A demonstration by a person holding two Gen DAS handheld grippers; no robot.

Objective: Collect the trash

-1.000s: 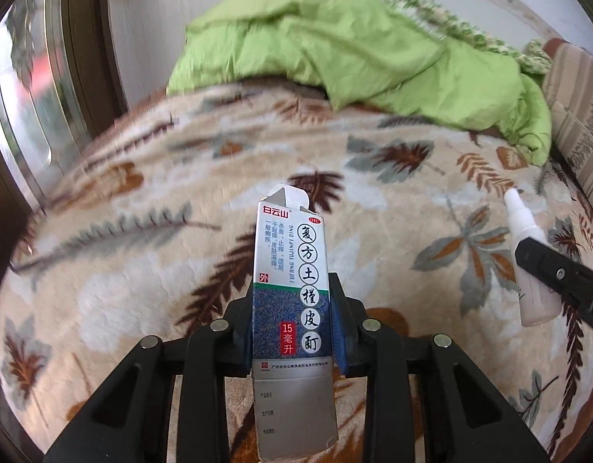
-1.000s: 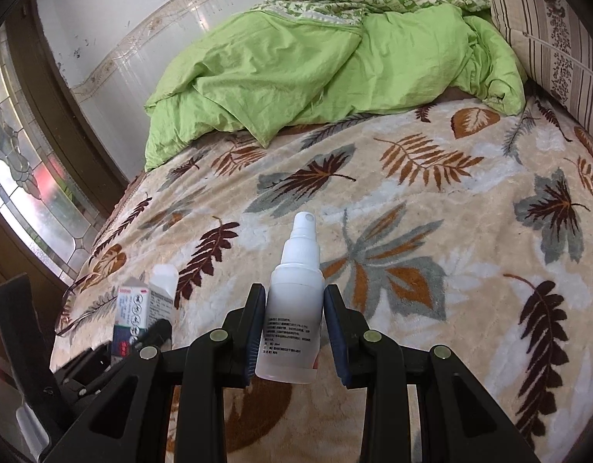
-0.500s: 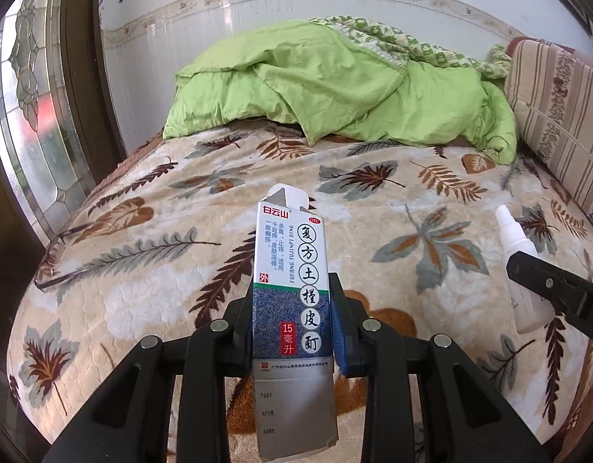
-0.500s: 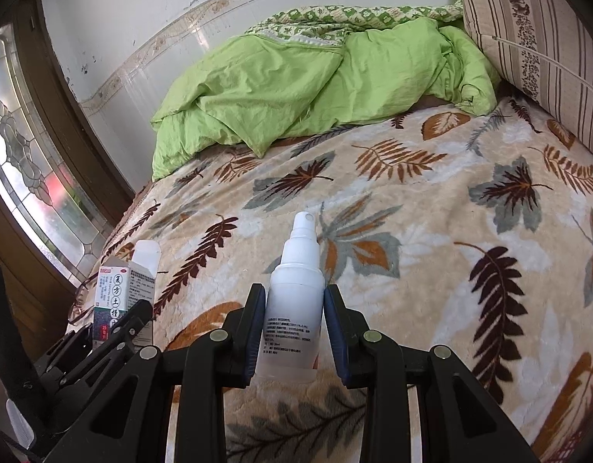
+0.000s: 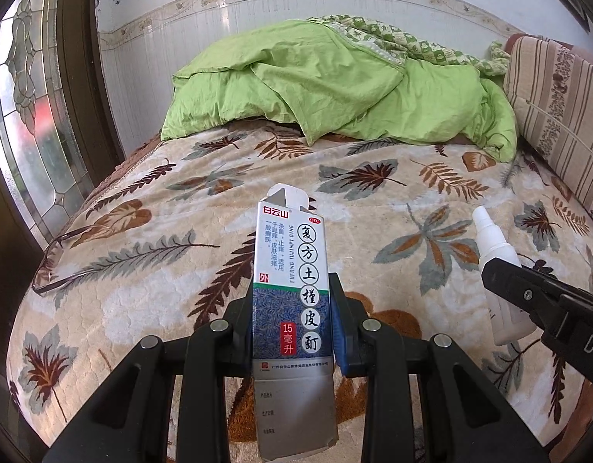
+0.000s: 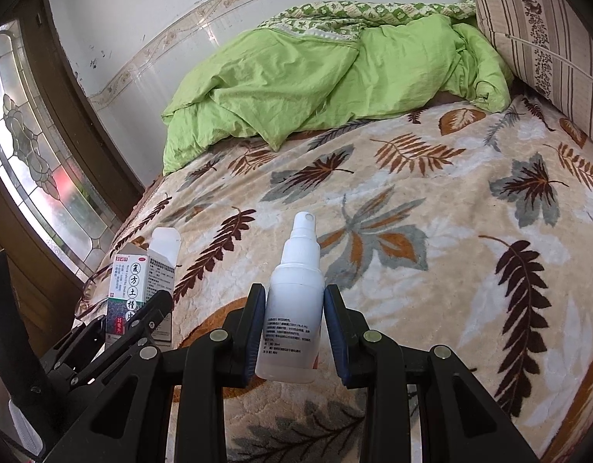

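Observation:
My left gripper [image 5: 294,320] is shut on a white and blue medicine box [image 5: 290,270] with Chinese print and an open top flap, held upright above the bed. The box also shows in the right wrist view [image 6: 136,289], at the left. My right gripper [image 6: 294,328] is shut on a white spray bottle [image 6: 294,308], held upright. In the left wrist view the bottle [image 5: 497,254] and a right finger [image 5: 536,297] show at the right edge.
A bed with a beige leaf-patterned blanket [image 5: 180,231] lies below both grippers. A crumpled green quilt [image 5: 335,92] is at the far end. A striped cushion [image 5: 559,115] stands at the right. A stained-glass window [image 5: 30,115] is at the left. Eyeglasses [image 5: 53,262] lie near the bed's left edge.
Both grippers have pulled back and risen from the bed with their objects still held; more of the bed, wall and cushion shows now.

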